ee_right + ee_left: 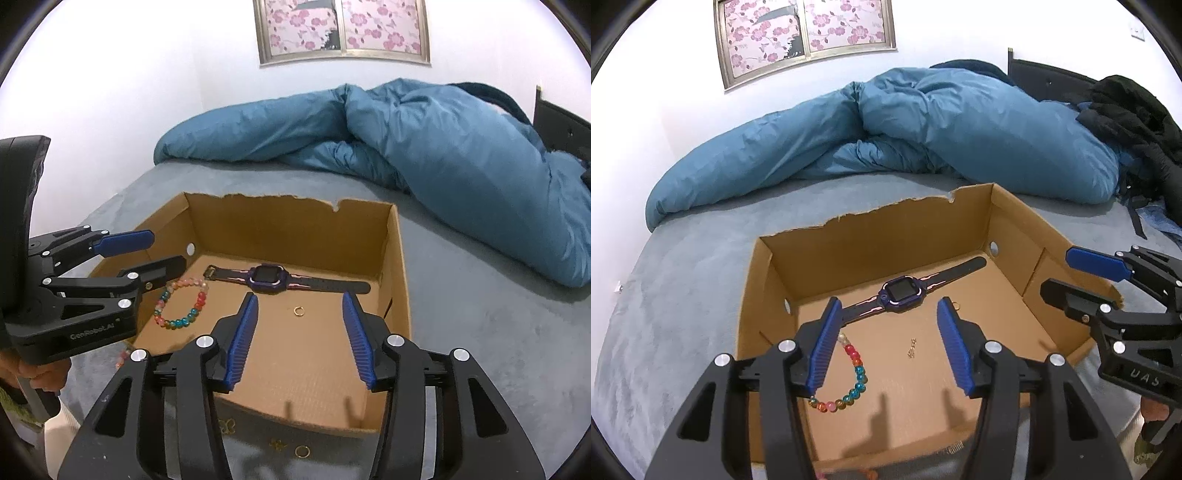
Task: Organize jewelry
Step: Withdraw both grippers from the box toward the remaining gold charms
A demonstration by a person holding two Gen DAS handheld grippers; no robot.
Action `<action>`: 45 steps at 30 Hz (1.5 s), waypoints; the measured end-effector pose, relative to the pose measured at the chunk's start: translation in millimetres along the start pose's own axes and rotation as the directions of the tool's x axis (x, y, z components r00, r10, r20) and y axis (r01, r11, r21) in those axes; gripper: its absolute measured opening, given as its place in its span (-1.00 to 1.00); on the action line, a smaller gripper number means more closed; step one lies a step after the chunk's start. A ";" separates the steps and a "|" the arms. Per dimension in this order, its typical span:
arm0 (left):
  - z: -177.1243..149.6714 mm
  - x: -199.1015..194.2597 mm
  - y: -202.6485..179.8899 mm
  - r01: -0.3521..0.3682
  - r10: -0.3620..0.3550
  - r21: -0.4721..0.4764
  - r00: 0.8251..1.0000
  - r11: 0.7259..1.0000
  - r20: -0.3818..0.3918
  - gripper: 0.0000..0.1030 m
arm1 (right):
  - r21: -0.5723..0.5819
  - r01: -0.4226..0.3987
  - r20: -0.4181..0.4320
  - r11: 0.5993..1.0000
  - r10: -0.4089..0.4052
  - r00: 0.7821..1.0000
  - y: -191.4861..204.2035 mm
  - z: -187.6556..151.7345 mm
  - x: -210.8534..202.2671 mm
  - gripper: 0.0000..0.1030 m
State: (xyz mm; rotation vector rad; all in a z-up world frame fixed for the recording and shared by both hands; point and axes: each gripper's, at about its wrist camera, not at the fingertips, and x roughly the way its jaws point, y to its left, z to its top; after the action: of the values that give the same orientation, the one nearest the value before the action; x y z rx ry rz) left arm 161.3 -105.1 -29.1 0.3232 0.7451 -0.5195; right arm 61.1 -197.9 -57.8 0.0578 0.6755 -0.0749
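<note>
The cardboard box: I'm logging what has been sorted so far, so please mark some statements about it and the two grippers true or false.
1. A purple-faced watch lies flat inside the cardboard box. True.
2. The beaded bracelet is clamped in the left gripper. False: it lies loose on the box floor, and the fingers stand apart with nothing between them.
3. A small gold ring lies in the box, on the near side of the watch. True.
4. The right gripper is shut on the ring. False: it is open and holds nothing.
5. All the jewelry is already boxed. False: another gold ring still lies on the bed in front of the box.
</note>
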 end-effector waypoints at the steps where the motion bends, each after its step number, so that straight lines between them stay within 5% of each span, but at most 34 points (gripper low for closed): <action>1: -1.1 -3.8 0.3 0.000 0.000 0.000 1.000 1.000 0.005 0.03 | -0.001 -0.001 0.005 1.000 0.001 1.000 0.2 -0.2 -2.4 -0.02; 10: -13.8 -38.6 1.4 0.003 -0.004 0.002 0.999 1.000 0.040 0.16 | -0.016 -0.017 0.058 1.000 0.018 0.998 6.0 -4.0 -29.6 0.24; 29: -62.2 -84.4 -3.8 0.043 -0.043 0.011 0.998 0.999 0.052 0.23 | -0.091 -0.111 0.081 0.990 0.118 0.990 31.9 -35.7 -69.8 0.28; 45: -89.6 -82.7 -4.6 0.035 -0.035 -0.008 0.999 0.999 0.025 0.24 | -0.081 -0.143 0.031 0.986 0.146 0.989 37.1 -62.9 -65.3 0.32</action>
State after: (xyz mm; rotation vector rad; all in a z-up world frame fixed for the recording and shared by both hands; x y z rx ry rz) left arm 57.7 -40.8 -32.9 0.2959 0.7299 -0.5523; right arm -25.6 -152.7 -64.8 0.0299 0.6347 0.0898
